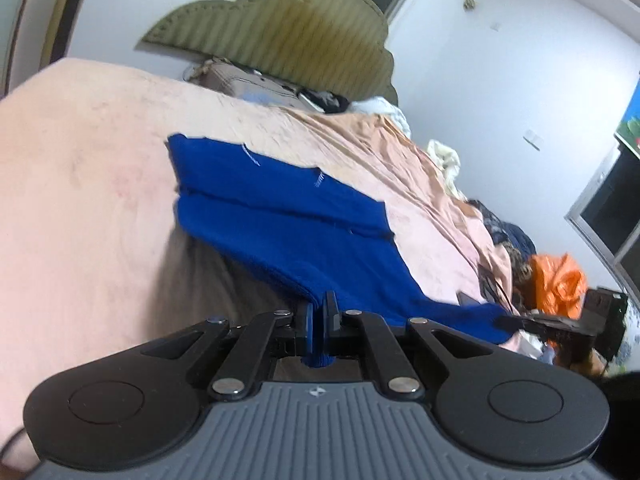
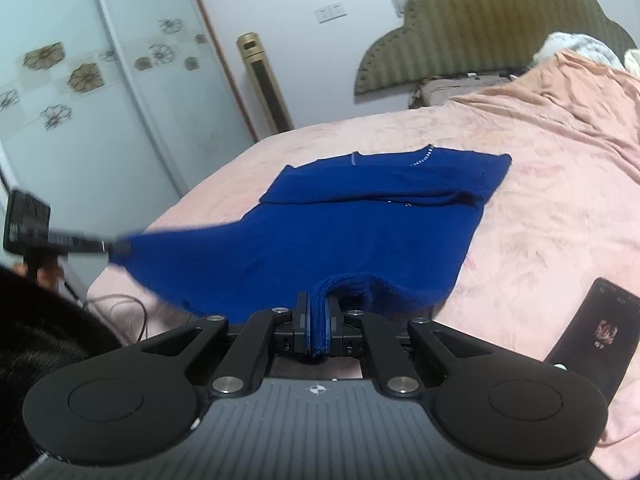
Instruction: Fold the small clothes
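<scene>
A bed (image 2: 540, 168) under a wrinkled pink sheet fills the room, its olive scalloped headboard (image 2: 480, 36) against a white wall (image 2: 304, 48). Left of the headboard stand a gold tower fan (image 2: 264, 84) and a flower-patterned wardrobe (image 2: 76, 76). Dark windows (image 1: 608, 216) lie right of the headboard.

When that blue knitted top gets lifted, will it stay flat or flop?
The blue knitted top will likely flop: it sags between the left claw and right claw. Probably light, as pinched edges alone hold it.
</scene>
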`<action>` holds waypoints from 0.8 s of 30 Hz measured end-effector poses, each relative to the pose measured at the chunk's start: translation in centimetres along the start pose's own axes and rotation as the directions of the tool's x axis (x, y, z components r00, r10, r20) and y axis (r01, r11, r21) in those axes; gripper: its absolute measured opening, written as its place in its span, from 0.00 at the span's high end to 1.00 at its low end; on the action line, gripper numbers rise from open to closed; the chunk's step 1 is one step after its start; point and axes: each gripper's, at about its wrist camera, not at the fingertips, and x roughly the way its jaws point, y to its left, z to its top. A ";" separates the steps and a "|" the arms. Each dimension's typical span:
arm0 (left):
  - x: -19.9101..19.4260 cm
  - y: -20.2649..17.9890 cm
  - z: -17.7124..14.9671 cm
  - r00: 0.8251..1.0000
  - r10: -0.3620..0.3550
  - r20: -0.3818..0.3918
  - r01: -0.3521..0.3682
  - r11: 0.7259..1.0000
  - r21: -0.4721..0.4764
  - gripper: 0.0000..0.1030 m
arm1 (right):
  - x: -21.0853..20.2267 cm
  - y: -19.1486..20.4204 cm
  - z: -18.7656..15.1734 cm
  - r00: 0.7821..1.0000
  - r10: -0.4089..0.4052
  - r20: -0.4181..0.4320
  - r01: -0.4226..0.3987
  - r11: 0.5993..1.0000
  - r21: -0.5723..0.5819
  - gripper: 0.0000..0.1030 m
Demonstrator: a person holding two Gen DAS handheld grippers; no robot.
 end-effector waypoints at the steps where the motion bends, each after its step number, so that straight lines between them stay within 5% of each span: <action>1: 0.6 -0.1 0.3 1.000 0.008 -0.001 -0.008 1.000 -0.001 0.96 | 0.0 -0.1 0.1 1.000 0.006 0.001 -0.006 1.000 0.002 0.91; 9: 4.3 -0.8 4.6 0.999 -0.011 0.041 0.010 1.000 0.020 0.96 | 2.2 -1.4 3.8 0.996 0.020 0.092 -0.028 0.995 0.092 0.91; 15: 8.9 0.0 10.5 0.995 0.023 0.095 -0.021 1.000 -0.019 0.96 | 4.9 -5.0 7.5 0.976 -0.032 0.217 -0.021 0.970 0.241 0.92; 19: 11.9 0.5 12.5 0.999 0.022 0.049 -0.020 0.999 -0.034 0.96 | 7.5 -7.0 9.5 0.965 -0.113 0.237 0.040 0.955 0.293 0.92; 24: 13.0 0.3 12.1 0.999 0.038 0.029 -0.038 0.999 0.012 0.96 | 10.0 -4.3 8.3 0.971 -0.226 0.074 0.229 0.973 -0.032 0.68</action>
